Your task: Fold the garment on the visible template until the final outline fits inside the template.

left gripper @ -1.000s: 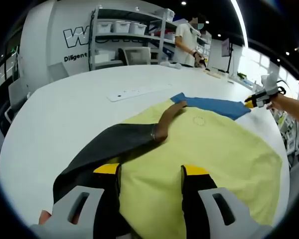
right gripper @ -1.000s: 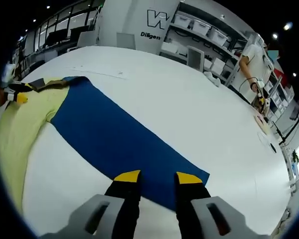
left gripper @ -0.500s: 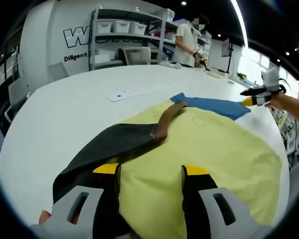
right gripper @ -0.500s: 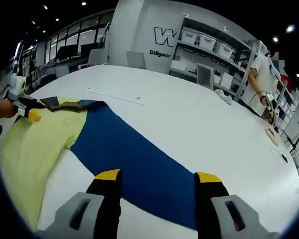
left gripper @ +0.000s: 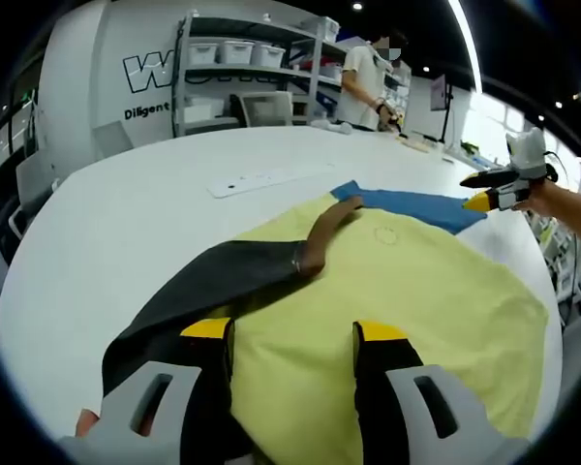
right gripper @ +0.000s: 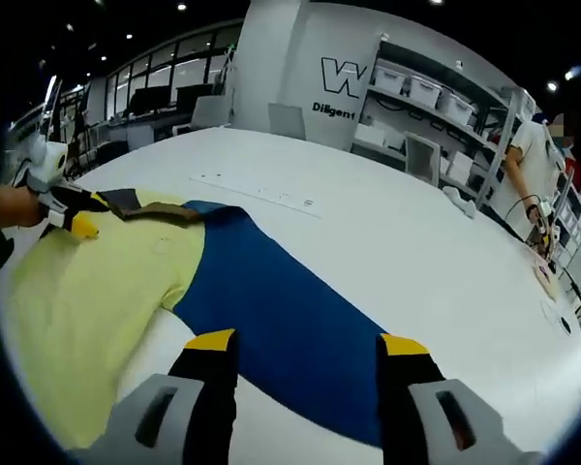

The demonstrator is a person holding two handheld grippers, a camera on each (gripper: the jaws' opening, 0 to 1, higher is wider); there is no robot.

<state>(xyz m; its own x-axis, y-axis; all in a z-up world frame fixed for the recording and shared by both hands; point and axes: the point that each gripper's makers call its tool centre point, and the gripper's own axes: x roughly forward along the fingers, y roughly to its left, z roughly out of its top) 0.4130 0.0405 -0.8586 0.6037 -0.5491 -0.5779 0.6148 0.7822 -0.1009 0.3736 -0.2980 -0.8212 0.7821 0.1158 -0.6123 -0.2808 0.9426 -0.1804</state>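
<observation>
1. In the left gripper view, we see the garment (left gripper: 397, 291) lying flat on the white bench (left gripper: 126, 223), yellow body nearest, one sleeve black, the other blue. The left gripper (left gripper: 293, 331) rests on the yellow cloth, jaws spread.
2. In the right gripper view, the right gripper (right gripper: 308, 341) hangs over the garment's blue sleeve, jaws spread wide, gripping nothing.

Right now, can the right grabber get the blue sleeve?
Probably yes. The right gripper is open right over the blue sleeve, which lies flat on the white table, and nothing sits between its jaws and the cloth.
</observation>
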